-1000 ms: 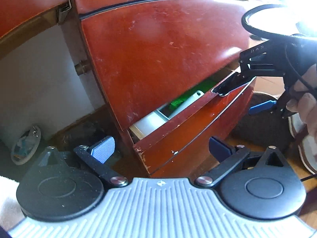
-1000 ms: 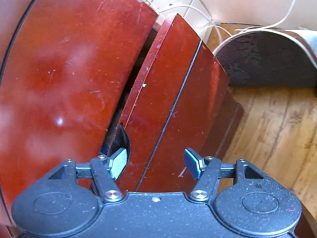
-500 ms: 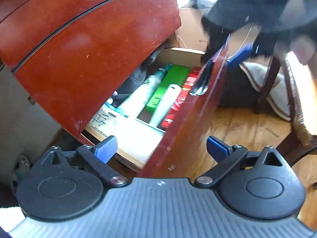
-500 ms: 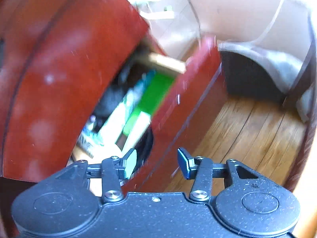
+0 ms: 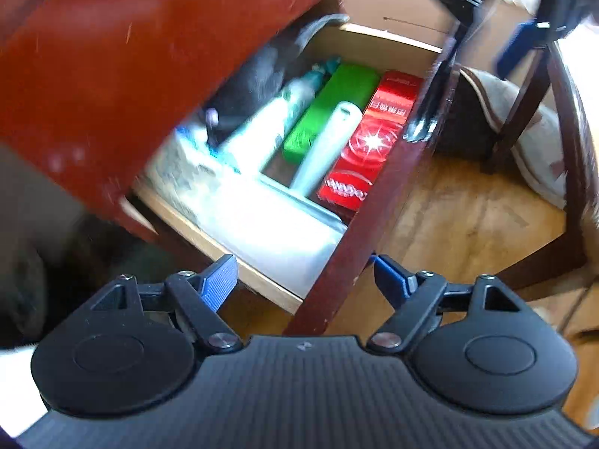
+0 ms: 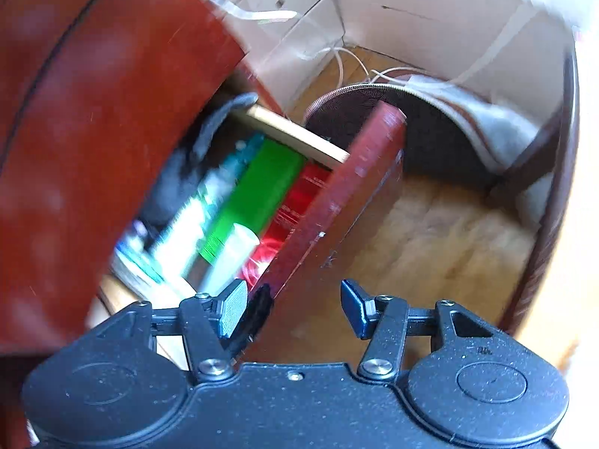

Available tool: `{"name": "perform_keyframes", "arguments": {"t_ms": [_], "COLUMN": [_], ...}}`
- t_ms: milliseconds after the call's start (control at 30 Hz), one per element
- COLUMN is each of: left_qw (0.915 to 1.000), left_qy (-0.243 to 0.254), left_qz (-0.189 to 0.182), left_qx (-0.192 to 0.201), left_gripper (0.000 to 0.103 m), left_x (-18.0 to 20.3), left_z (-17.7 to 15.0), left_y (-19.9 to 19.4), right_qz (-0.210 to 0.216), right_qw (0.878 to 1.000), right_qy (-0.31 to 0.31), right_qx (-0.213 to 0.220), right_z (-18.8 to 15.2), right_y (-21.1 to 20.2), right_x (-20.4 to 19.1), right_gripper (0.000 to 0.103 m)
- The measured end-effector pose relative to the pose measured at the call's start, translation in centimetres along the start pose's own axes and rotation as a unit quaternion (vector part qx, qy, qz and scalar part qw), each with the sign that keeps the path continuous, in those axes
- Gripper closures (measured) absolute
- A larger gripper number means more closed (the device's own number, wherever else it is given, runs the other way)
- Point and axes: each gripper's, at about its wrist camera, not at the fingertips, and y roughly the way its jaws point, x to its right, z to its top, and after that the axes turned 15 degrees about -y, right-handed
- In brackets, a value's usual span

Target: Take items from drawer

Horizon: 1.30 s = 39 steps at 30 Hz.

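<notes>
The red-brown drawer (image 5: 374,205) stands pulled out of the cabinet (image 5: 131,56). Inside lie a red box (image 5: 374,138), a green box (image 5: 329,104), a white tube (image 5: 325,146), a white and teal tube (image 5: 277,119) and a flat white pack (image 5: 269,224). My left gripper (image 5: 303,280) hovers open above the drawer's near end, holding nothing. My right gripper (image 6: 294,307) is open and straddles the drawer front (image 6: 348,194), one finger (image 6: 234,307) inside by the handle notch, the other outside. The green box (image 6: 262,194) and white tube (image 6: 232,258) show there too, blurred.
A dark wooden chair (image 5: 561,149) with a pale cushion (image 5: 524,119) stands on the wood floor (image 5: 468,224) to the right of the drawer. A dark round pad (image 6: 430,131), white cables (image 6: 355,63) and a cardboard wall (image 6: 411,18) lie behind it.
The drawer has come out much further, from a narrow gap to wide open. Both grippers have moved back and up with it, so the contents now show.
</notes>
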Motion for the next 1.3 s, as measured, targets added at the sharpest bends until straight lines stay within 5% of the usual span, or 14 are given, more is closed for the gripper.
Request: {"name": "perform_keyframes", "arguments": {"t_ms": [67,133,300,467,600,733,933,1300], "left_qw": [0.9999,0.9998,0.9996,0.9957,0.9927,0.9915,0.9903,0.9835], "left_qy": [-0.008,0.019,0.020,-0.041,-0.053,-0.040,-0.008,0.028], "left_qz": [-0.002,0.004,-0.021,-0.075,-0.098,-0.106,-0.112,-0.143], "left_qx": [-0.013,-0.004,-0.006,-0.036,-0.047,-0.064,-0.082,-0.108], "left_gripper": [0.037,0.052,0.062,0.063,0.062,0.062,0.062,0.062], "left_x": [-0.4,0.6,0.1,-2.9,-4.0,-3.0,-1.0,-0.2], "left_z": [-0.1,-0.6,-0.4,1.1,1.8,1.6,0.7,0.6], "left_y": [2.0,1.8,2.4,1.1,1.1,1.7,1.9,2.3], "right_qz": [-0.062,-0.075,-0.009,-0.018,-0.046,-0.056,-0.115,-0.103], "right_qw": [0.995,0.993,1.000,0.998,0.999,0.995,0.970,0.963], "right_qy": [-0.066,-0.065,0.023,0.066,-0.023,-0.060,-0.148,-0.147], "right_qx": [-0.049,-0.065,-0.013,-0.001,0.006,-0.064,-0.152,-0.201], "right_z": [1.3,1.9,2.5,2.2,1.7,3.4,3.8,3.2], "right_y": [-0.1,-0.2,-1.5,1.0,1.8,3.0,4.3,5.7], "right_x": [-1.9,-2.4,-1.4,-1.0,-1.9,-2.9,-5.7,-5.2], "right_gripper": [0.062,0.062,0.056,0.047,0.038,0.039,0.038,0.036]}}
